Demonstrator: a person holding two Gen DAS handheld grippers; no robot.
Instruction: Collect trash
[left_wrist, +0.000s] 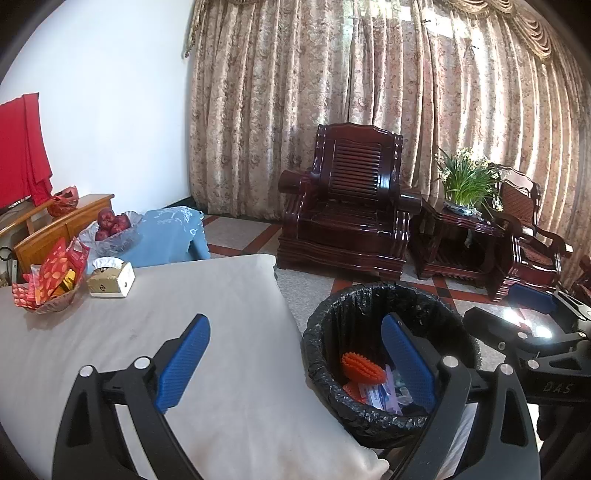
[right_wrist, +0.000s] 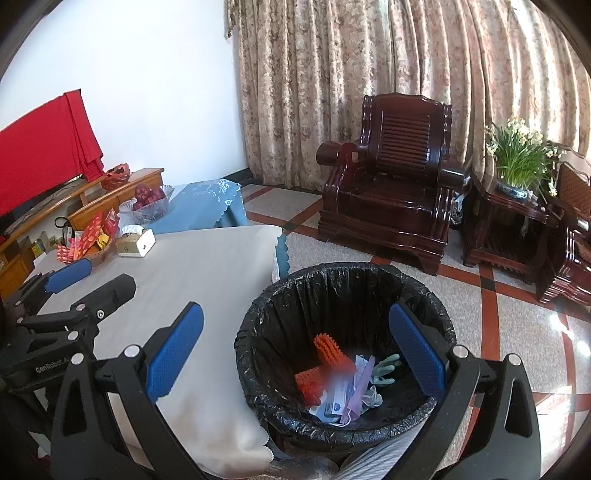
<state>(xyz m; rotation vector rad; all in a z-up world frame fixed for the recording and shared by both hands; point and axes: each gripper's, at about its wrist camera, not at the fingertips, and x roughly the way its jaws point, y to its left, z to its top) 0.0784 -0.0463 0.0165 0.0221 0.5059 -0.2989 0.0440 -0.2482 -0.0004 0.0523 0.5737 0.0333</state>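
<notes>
Both of your grippers hang over the near corner of the table, beside the trash bin (right_wrist: 347, 354), and both are empty. Your left gripper (left_wrist: 295, 365) has its blue pads spread wide, one over the white tablecloth (left_wrist: 184, 314) and the other over the bin's mouth. Your right gripper (right_wrist: 295, 354) is spread just as wide, with nothing between the pads, one pad inside the bin's outline.

The trash sits at the bottom of the bin: an orange spiky brush (right_wrist: 328, 350), a second orange piece (right_wrist: 308, 382), some paper packets (right_wrist: 340, 402) and a pale green glove (right_wrist: 386, 369). The black liner (right_wrist: 332, 291) is folded over the bin's rim. On the part of the tablecloth nearest the bin no loose trash shows, so the collecting looks close to done.

Farther from the bin, at the table's far edge, stand a tissue box (left_wrist: 110, 277), a basket of red packets (left_wrist: 51, 280) and a glass bowl of red fruit (left_wrist: 112, 229). These look like things to keep, so grabbing them by mistake is the main risk.

Closer in, your right gripper's lower pad could catch the liner and pull it off the rim if you swing away low. Your two grippers are near each other, so a careless turn could knock them together. Dragging a pad across the cloth could pull it toward the bin.
</notes>
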